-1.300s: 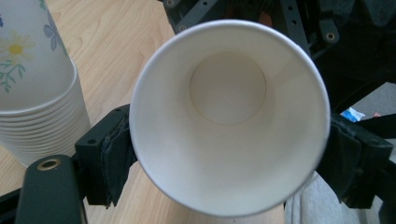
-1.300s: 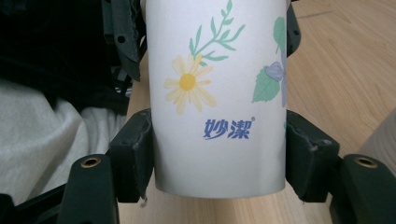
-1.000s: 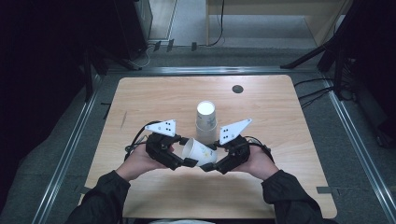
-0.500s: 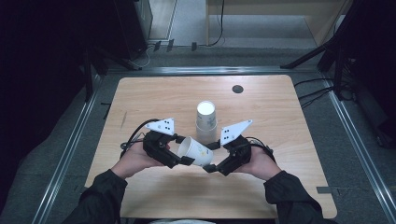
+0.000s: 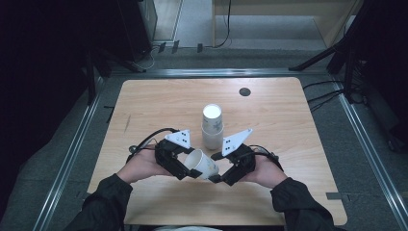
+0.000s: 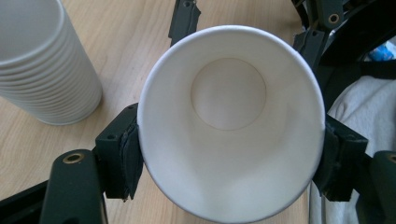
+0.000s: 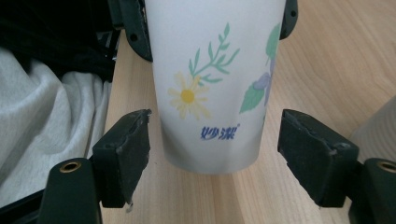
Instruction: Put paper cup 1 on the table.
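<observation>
The paper cup (image 6: 231,121) was clamped by the left gripper (image 5: 185,166); the right gripper (image 7: 215,149), jaws just opened, straddled its base; next, the cup stack (image 5: 212,126) at twelve o'clock probably needed reaching.

The paper cup (image 7: 212,84) is white outside, printed with a yellow daisy, green leafy sprigs, a purple-blue flower and small blue lettering; its inside (image 6: 229,121) is plain white. The stack of cups (image 5: 212,126) is white with grey ribbing. The table (image 5: 159,103) is pale wood grain. Both grippers' jaws are black, their top plates light grey with dark dots
</observation>
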### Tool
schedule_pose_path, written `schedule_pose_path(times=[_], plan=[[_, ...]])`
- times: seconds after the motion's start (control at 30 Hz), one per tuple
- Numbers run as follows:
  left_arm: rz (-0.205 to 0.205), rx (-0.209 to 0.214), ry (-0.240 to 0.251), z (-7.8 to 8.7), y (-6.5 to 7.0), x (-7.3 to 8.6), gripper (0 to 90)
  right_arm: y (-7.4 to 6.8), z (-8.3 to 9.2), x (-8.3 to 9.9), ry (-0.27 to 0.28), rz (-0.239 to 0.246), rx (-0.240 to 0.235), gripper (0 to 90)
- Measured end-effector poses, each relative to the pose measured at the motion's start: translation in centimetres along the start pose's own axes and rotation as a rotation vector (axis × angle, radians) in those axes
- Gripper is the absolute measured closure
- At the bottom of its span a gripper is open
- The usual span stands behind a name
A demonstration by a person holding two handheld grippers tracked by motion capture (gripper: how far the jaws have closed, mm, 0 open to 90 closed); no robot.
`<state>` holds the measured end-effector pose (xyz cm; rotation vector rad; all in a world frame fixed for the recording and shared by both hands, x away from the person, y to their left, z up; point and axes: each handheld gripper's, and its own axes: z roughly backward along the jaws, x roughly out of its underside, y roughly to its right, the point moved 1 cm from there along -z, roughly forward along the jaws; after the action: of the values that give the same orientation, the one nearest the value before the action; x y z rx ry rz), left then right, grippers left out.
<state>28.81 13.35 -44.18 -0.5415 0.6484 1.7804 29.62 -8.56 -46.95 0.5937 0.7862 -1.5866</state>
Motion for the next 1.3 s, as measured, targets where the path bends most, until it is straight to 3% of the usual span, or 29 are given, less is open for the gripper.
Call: schedule_pose_path(times=[0.27, 0.7, 0.9, 1.23, 1.3], plan=[[-0.025, 0.006, -0.053, -0.7, 0.2, -0.2, 24.1, 0.0, -1.6, 0.2, -0.034, -0.001, -0.011, 26.6], [-0.047, 0.002, -0.077, -1.1, 0.3, -0.3, 23.7, -0.1, -2.7, 0.5, -0.065, -0.005, -0.037, 34.3], [-0.034, 0.005, -0.039, -1.0, 0.4, -0.2, 17.2, -0.1, -2.4, 0.3, -0.055, 0.007, -0.027, 34.5], [0.001, 0.002, 0.051, -0.1, 0.0, -0.2, 14.1, 0.2, -1.0, 0.1, 0.013, -0.007, -0.009, 34.5], [0.016, 0.012, 0.096, 0.3, -0.1, -0.2, 14.2, 0.3, -0.5, 0.1, 0.032, -0.014, 0.002, 34.5]])
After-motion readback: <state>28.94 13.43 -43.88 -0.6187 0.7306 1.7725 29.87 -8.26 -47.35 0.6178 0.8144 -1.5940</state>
